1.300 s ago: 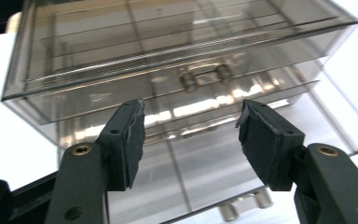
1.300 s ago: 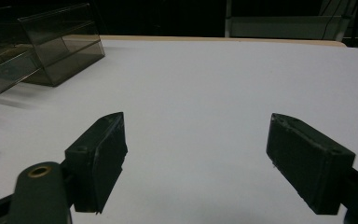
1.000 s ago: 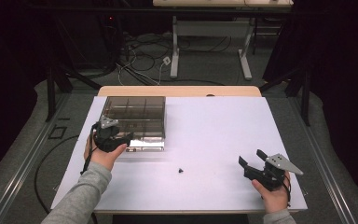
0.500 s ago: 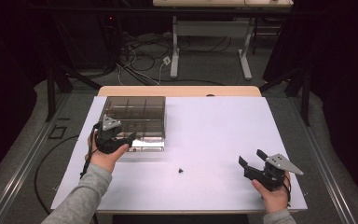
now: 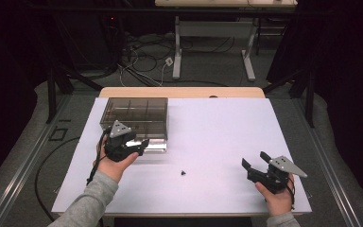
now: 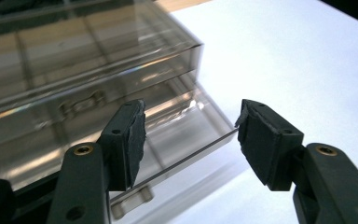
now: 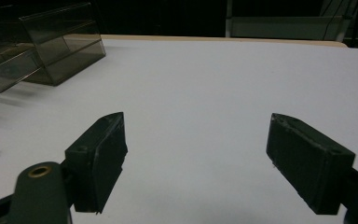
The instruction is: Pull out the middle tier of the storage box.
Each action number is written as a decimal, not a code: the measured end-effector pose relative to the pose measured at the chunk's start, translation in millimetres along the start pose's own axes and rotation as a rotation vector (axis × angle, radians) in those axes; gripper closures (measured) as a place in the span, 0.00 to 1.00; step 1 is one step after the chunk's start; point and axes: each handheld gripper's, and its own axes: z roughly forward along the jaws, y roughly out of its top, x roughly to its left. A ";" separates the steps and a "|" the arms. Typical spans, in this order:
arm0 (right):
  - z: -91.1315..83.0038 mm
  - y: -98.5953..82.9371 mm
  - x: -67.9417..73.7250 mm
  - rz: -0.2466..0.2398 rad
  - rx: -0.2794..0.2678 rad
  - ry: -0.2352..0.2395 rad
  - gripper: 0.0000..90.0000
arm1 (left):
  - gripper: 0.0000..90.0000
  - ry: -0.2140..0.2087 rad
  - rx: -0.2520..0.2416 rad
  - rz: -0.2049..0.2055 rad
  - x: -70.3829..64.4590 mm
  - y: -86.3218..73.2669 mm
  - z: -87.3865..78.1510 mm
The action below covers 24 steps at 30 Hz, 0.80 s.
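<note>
Dark room, white-covered table (image 5: 208,142). My left gripper (image 6: 191,135) hangs with jaws spread, empty, at the near front of the smoky clear plastic compartment box (image 5: 134,113), its drawer partly out. The right gripper (image 5: 260,165) rests wide open, empty, well apart. I risk shoving the light box, or overlooking the small black screw (image 5: 183,172).

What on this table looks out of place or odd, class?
A tiny black part lies loose on the white tabletop, apart from the smoky clear plastic compartment box. The box's bottom drawer sticks out at the front, between the open left gripper jaws.
</note>
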 end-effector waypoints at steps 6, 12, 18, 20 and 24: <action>-0.3 0.2 -0.4 -0.002 -0.001 0.001 0.22 | 0.44 -0.042 -0.003 0.043 -18.0 3.1 3.8; -0.4 0.4 -0.8 -0.003 -0.003 0.000 0.22 | 0.42 -0.086 0.009 0.048 -35.6 1.5 11.5; -0.4 0.4 -0.9 -0.003 -0.003 0.001 0.22 | 0.42 -0.143 0.014 0.072 -49.7 -2.5 22.0; -0.3 0.5 -0.9 -0.004 -0.007 0.002 0.22 | 0.41 -0.159 0.016 0.066 -53.9 -5.4 27.5; -0.4 0.4 -0.3 0.001 -0.006 0.002 0.22 | 0.37 -0.179 0.029 0.073 -60.9 -10.4 37.1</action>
